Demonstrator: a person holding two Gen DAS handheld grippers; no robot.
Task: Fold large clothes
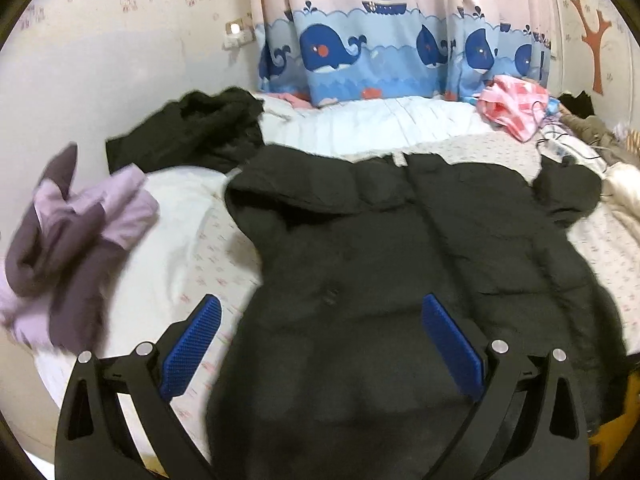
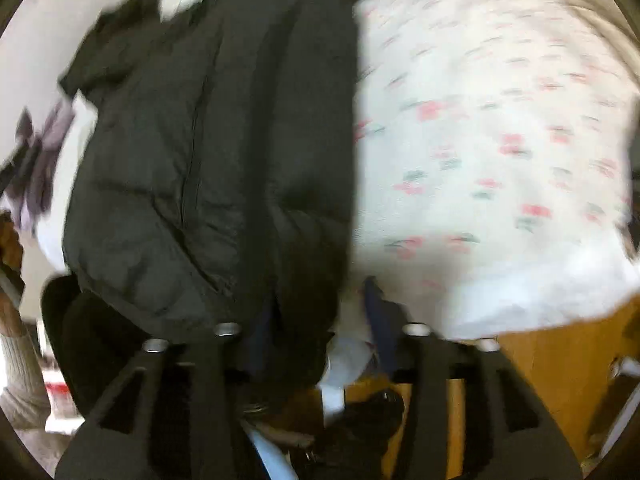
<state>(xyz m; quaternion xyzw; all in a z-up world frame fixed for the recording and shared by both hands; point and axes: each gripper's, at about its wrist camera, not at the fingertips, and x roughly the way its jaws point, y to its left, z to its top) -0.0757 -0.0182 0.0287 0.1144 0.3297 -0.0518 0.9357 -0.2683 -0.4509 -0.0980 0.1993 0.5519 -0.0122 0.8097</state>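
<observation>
Here the bed (image 1: pixel 192 240), covered in a white sheet sprigged with small pink flowers, is filling most of both views, and the big black padded coat (image 1: pixel 400 260) is lying spread across the middle of it, its hood end lying toward the whale-print curtain (image 1: pixel 360 52) and its hem hanging toward the near edge of the mattress. Beside it, on the left of the left wrist view, a purple and lilac garment (image 1: pixel 72 240) is sitting in a crumpled heap, with a second black garment (image 1: pixel 192 132) bunched behind it, both apart from the coat. The step in hand is looking like the early part of the fold: the coat is lying roughly flat, and no sleeve or side looks turned in yet, though the blur in the right wrist view is hiding the detail. The left gripper (image 1: pixel 320 340) is hovering above the coat's lower body with its blue pads (image 1: pixel 452 348) standing wide apart and nothing between them. The right gripper (image 2: pixel 320 320) is pointing steeply down at the coat's right-hand edge where it is meeting the sheet; its jaws are standing part-way apart, and through the blur I cannot tell whether cloth is caught in them. The next move is likely calling for a firm pinch on one side edge, then carrying it over toward the coat's middle
</observation>
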